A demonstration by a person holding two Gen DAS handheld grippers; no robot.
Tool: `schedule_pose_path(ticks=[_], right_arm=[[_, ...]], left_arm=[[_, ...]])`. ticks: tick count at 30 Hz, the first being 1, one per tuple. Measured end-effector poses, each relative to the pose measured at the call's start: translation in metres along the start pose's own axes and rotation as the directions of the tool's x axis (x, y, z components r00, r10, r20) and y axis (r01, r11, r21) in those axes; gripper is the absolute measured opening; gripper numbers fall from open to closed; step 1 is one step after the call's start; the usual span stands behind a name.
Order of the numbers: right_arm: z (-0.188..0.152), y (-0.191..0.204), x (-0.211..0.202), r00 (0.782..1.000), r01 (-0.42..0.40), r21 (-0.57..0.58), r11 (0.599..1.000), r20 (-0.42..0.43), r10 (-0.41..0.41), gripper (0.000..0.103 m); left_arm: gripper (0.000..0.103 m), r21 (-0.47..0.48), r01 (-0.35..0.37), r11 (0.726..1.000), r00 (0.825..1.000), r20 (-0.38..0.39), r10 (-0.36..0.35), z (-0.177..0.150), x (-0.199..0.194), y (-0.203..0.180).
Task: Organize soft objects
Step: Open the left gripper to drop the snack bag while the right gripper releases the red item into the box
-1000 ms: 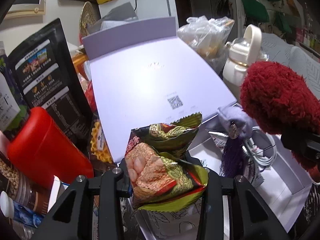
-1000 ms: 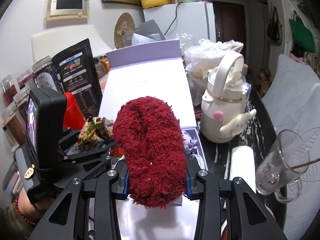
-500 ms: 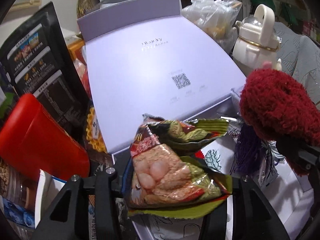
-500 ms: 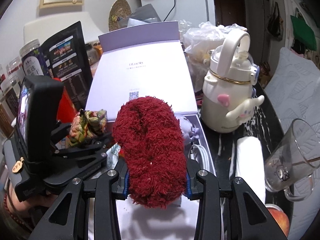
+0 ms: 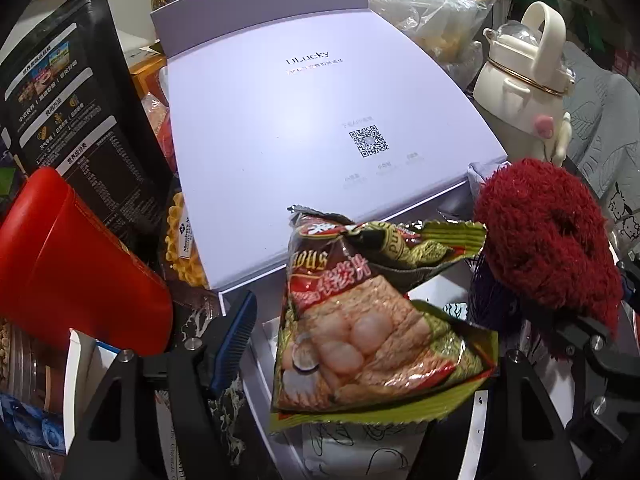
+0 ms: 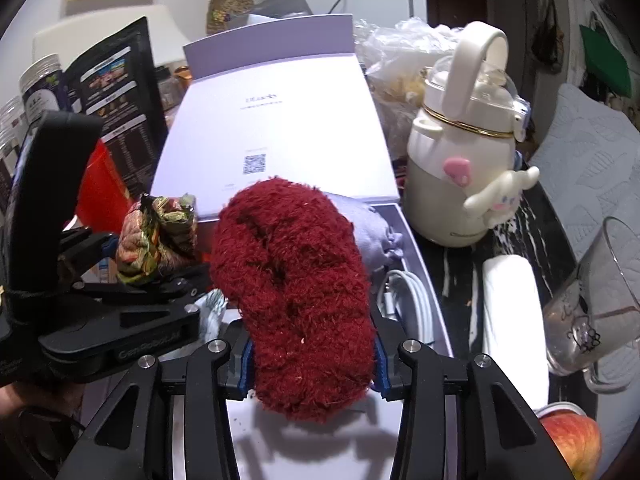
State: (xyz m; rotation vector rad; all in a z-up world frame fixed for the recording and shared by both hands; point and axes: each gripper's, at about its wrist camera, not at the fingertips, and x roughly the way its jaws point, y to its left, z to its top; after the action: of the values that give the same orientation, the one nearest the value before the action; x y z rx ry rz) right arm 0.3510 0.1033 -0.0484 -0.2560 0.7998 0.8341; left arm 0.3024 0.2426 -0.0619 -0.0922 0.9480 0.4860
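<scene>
A crinkled green and red snack bag (image 5: pixel 372 328) lies between the fingers of my left gripper (image 5: pixel 360 344), whose jaws stand wide apart; the left pad (image 5: pixel 234 336) is clear of the bag. The bag sits over the open white box (image 5: pixel 280 360). It also shows in the right wrist view (image 6: pixel 158 240). My right gripper (image 6: pixel 310 360) is shut on a fuzzy dark red slipper (image 6: pixel 296 280), held above the same box (image 6: pixel 416 248). The slipper also shows in the left wrist view (image 5: pixel 548 240).
The box's lavender lid (image 5: pixel 304 132) leans open behind. A lavender pouch (image 6: pixel 372 228) and white cable (image 6: pixel 412 300) lie in the box. A cream kettle bottle (image 6: pixel 464 168), glass mug (image 6: pixel 592 308), white roll (image 6: pixel 512 320), apple (image 6: pixel 572 436), red container (image 5: pixel 72 268) and black bag (image 5: pixel 76 128) surround it.
My left gripper's jaws have opened and let go of the snack bag, which has spread out and dropped lower over the box. Both grippers moved forward toward the lid.
</scene>
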Motion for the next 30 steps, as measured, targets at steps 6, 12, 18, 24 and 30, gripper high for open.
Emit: schedule_pose_path(ticks=[6, 12, 18, 24, 30], right_arm=[[0.000, -0.002, 0.002, 1.000, 0.008, 0.016, 1.000, -0.015, -0.008, 0.050], [0.000, -0.003, -0.001, 0.999, 0.050, 0.019, 0.999, -0.014, -0.050, 0.063], [-0.002, -0.007, -0.005, 0.998, 0.057, 0.030, 0.998, -0.019, -0.056, 0.067], [0.003, -0.006, -0.022, 0.997, 0.072, 0.029, 0.997, -0.004, -0.072, 0.067], [0.011, -0.001, -0.051, 0.996, 0.077, 0.028, 0.997, 0.038, -0.078, 0.067]], left_arm=[[0.070, -0.009, -0.002, 1.000, 1.000, 0.002, 0.002, -0.001, -0.006, -0.002], [0.070, 0.010, -0.015, 1.000, 0.998, 0.055, 0.015, -0.004, -0.024, -0.005], [0.070, 0.017, 0.010, 1.000, 0.996, 0.084, -0.011, -0.007, -0.036, -0.008], [0.070, 0.016, 0.039, 0.999, 0.994, 0.097, -0.041, -0.005, -0.049, -0.005], [0.070, 0.035, 0.033, 0.999, 0.990, 0.139, -0.038, -0.002, -0.075, -0.008]])
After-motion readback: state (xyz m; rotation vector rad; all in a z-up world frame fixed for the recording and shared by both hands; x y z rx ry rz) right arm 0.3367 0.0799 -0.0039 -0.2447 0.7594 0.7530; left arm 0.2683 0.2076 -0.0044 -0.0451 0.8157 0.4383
